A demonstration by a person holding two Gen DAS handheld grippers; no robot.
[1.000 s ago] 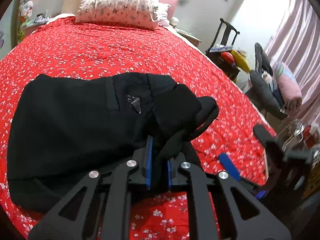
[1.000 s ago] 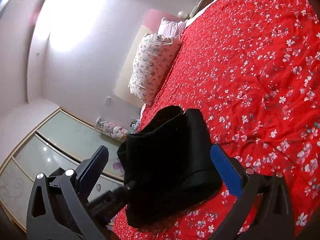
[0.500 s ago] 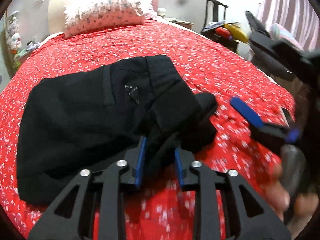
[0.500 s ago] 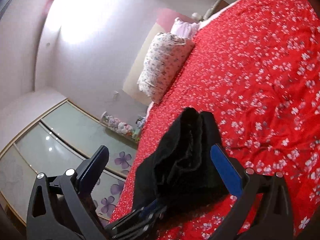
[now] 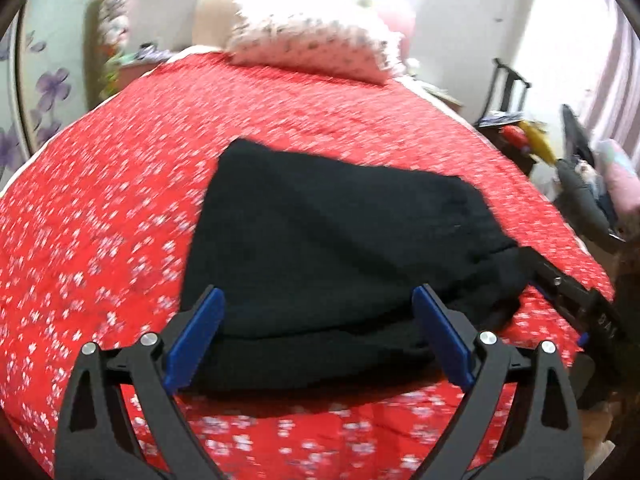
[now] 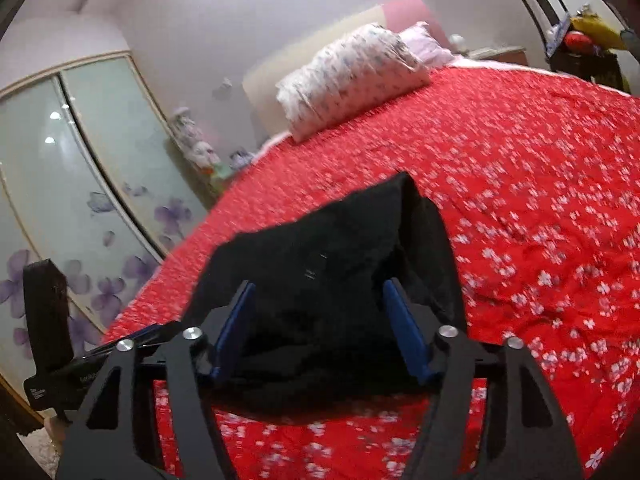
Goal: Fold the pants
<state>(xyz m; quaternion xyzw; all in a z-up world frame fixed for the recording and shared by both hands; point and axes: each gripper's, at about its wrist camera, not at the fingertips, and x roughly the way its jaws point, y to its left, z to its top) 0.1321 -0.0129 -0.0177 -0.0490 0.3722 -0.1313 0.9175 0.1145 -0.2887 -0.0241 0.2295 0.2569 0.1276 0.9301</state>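
Note:
The black pants (image 5: 332,248) lie folded in a compact stack on the red flowered bedspread (image 5: 100,220). My left gripper (image 5: 316,304) is open, its blue pads wide apart at the near edge of the stack, holding nothing. In the right wrist view the pants (image 6: 328,264) bulge between the blue pads of my right gripper (image 6: 318,296), which is partly open with cloth between the pads but not pinched. The right gripper's body (image 5: 576,292) shows at the stack's right end.
A flowered pillow (image 5: 312,44) lies at the head of the bed. A cluttered black rack (image 5: 516,132) and piled clothes (image 5: 600,184) stand to the right. A wardrobe with purple flowers (image 6: 72,184) is on the left.
My left gripper let go of the bunched pants end and opened wide. The pants now lie as a flatter stack. My right gripper moved in over the stack and narrowed.

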